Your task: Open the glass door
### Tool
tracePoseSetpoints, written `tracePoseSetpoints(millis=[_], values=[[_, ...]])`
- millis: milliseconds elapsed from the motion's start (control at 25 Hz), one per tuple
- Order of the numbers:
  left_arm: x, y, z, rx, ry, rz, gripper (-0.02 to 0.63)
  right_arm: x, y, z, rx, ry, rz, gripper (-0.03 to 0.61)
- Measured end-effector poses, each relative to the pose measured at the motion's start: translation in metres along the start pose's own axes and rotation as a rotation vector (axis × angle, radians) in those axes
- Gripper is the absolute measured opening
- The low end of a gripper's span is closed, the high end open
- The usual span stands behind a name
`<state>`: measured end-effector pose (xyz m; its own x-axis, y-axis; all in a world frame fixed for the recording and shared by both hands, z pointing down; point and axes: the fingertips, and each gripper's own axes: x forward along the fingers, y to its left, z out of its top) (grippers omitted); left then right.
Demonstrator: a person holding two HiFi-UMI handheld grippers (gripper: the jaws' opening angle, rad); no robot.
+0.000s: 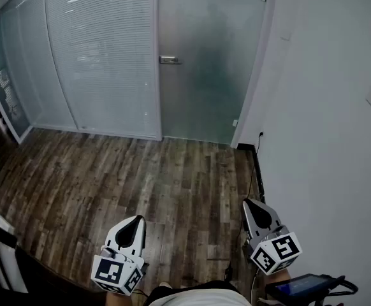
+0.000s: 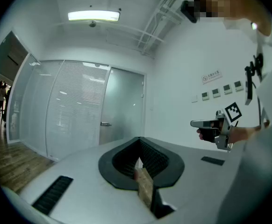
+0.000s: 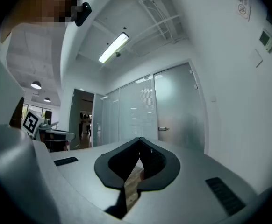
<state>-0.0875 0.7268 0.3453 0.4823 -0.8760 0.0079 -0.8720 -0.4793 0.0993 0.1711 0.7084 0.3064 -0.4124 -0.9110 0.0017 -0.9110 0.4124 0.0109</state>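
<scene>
Since the jaws on the left gripper [image 1: 134, 225] and the right gripper [image 1: 252, 209] are both pressed together with nothing between them, I'd say this one hasn't really kicked off yet. Each gripper view shows the two dark pads meeting at the tips, with only a sliver of wooden floor [image 1: 141, 177] showing through the slit below them. Both grippers are held level and low, side by side and apart from each other. Past the tips there's a long stretch of bare floor, and the frosted glass door [image 1: 204, 62] is well ahead of both jaws, looking fully closed in its frame as far as I can tell. Its small metal handle [image 1: 168, 60] sits on the door's left edge, nowhere near either set of tips. Left of it runs a glass partition with blinds [image 1: 102, 56], and a white wall [image 1: 326, 139] runs along outside the right jaws. So basically everything's left: walk up, get jaws on that handle, then swing the door open.
</scene>
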Motion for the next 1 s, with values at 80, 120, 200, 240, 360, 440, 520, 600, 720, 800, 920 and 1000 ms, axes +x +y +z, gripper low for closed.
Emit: tracePoseSetpoints(millis=[80,120,200,240,360,440,520,600,720,800,920,1000], values=[[-0.013,0.024,0.001,0.004,0.000,0.002,0.000,0.009,0.025,-0.001,-0.002,-0.014,-0.001,0.000],[-0.019,0.037,0.002,0.005,-0.001,0.006,0.000,0.015,0.038,-0.003,-0.002,-0.019,0.002,0.000],[-0.030,0.062,0.003,0.005,-0.004,0.020,0.000,0.029,0.063,-0.007,0.004,-0.017,0.015,0.000],[-0.034,0.073,0.002,0.003,-0.004,0.026,0.000,0.035,0.074,-0.010,0.007,-0.011,0.023,0.000],[-0.040,0.090,-0.001,-0.014,-0.001,0.021,0.000,0.044,0.092,-0.018,0.006,0.018,0.028,0.001],[-0.040,0.099,-0.003,-0.027,-0.003,0.018,0.000,0.049,0.096,-0.020,0.007,0.024,0.022,0.002],[-0.039,0.108,-0.003,-0.029,-0.003,0.019,0.000,0.056,0.096,-0.019,0.020,0.020,0.009,0.000],[-0.038,0.116,-0.002,-0.023,-0.003,0.019,0.000,0.068,0.096,-0.018,0.029,0.011,0.000,0.001],[-0.033,0.130,-0.002,-0.012,-0.001,0.031,0.000,0.090,0.097,-0.022,0.042,-0.005,0.006,0.002],[-0.024,0.137,-0.002,-0.015,0.002,0.038,0.000,0.104,0.095,-0.022,0.041,-0.010,0.018,0.002],[-0.004,0.149,0.001,-0.007,0.004,0.048,0.000,0.124,0.088,-0.022,0.035,-0.021,0.034,0.002],[0.012,0.154,0.004,-0.002,0.002,0.050,0.000,0.138,0.079,-0.022,0.033,-0.021,0.035,0.002]])
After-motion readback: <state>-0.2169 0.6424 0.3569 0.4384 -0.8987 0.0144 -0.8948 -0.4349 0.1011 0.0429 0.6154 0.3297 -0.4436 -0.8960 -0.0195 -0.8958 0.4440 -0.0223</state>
